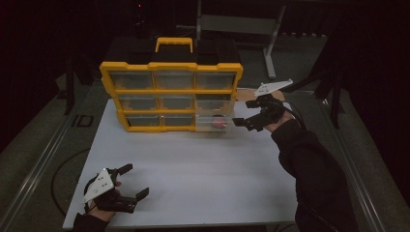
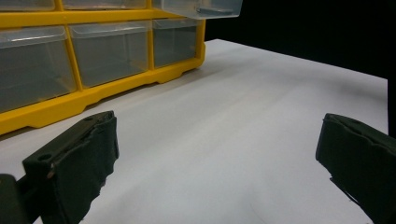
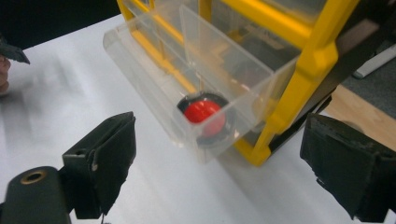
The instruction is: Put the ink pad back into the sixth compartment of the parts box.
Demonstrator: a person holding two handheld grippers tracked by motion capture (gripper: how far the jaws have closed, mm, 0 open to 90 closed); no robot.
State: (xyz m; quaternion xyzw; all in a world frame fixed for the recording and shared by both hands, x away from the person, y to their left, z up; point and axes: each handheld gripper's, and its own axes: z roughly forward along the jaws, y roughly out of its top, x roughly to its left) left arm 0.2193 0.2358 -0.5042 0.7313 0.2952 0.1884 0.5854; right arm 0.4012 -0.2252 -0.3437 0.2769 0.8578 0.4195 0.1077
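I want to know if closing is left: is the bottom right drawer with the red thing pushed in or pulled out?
Pulled out. The drawer sticks forward of the yellow frame, with the red thing inside.

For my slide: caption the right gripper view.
Open right gripper faces a pulled-out clear drawer holding a red-and-black round object.

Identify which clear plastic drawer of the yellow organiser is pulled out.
The bottom-right clear plastic drawer, nearest the right gripper: it juts forward holding a red and black round object; the others sit flush.
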